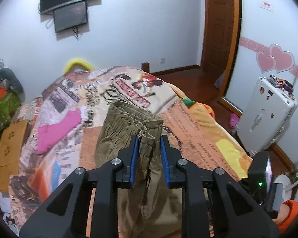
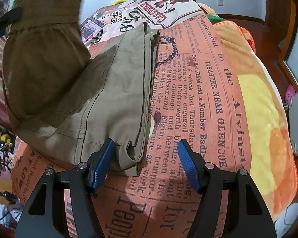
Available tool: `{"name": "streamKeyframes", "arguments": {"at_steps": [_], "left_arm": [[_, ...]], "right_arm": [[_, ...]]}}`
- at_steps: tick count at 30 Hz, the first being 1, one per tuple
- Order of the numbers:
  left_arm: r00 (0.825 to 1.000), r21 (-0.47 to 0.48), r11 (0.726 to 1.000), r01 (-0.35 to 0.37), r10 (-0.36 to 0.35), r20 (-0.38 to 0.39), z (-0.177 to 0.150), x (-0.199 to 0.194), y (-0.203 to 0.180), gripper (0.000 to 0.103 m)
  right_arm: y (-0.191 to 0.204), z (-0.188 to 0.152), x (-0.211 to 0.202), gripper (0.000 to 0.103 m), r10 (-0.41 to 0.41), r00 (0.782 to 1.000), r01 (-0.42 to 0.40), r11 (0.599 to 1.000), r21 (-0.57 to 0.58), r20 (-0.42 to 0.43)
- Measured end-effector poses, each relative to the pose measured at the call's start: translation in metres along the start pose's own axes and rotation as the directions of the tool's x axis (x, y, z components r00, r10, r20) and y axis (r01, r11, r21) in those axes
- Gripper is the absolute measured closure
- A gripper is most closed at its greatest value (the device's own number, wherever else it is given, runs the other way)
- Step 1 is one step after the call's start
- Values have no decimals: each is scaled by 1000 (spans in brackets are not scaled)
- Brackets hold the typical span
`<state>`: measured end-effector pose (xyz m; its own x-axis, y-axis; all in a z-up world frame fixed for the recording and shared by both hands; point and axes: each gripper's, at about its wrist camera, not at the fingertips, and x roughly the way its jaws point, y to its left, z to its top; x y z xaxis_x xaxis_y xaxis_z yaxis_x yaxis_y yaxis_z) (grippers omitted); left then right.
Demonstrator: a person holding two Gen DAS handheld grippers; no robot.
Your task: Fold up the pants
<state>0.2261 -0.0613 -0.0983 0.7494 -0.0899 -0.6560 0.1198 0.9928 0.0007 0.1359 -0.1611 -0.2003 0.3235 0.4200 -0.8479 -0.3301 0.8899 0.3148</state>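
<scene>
Khaki pants (image 2: 109, 91) lie on a bed covered by a newspaper-print blanket (image 2: 208, 99). My left gripper (image 1: 149, 138) is shut on the gathered elastic waistband (image 1: 133, 119) and holds it lifted above the bed; the lifted waistband also shows in the right wrist view (image 2: 45, 29), hanging over the flat legs. My right gripper (image 2: 145, 146) is open just above the blanket, its blue fingers on either side of the folded edge of the pants (image 2: 133, 154), not closed on it.
A pink garment (image 1: 57, 130) lies on the bed at the left. A white suitcase (image 1: 266, 115) stands to the right of the bed. A wooden door (image 1: 220, 23) and a wall TV (image 1: 69, 6) are behind. Clutter (image 1: 2, 103) sits at the left.
</scene>
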Motion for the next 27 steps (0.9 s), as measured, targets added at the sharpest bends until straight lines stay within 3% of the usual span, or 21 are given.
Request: {"name": "streamKeyframes", "arguments": {"at_steps": [10, 21, 27], "left_arm": [[990, 1, 994, 106, -105, -94, -6, 28, -23, 83], [953, 54, 974, 221, -204, -224, -39, 49, -54, 83], [939, 56, 973, 224, -200, -280, -52, 57, -60, 82]], "right_arm": [[-3, 0, 0, 41, 20, 1000, -20, 1000, 9, 6], [-5, -1, 1, 39, 26, 1000, -26, 1000, 10, 9], [-6, -2, 1, 39, 23, 1000, -23, 1000, 9, 8]]}}
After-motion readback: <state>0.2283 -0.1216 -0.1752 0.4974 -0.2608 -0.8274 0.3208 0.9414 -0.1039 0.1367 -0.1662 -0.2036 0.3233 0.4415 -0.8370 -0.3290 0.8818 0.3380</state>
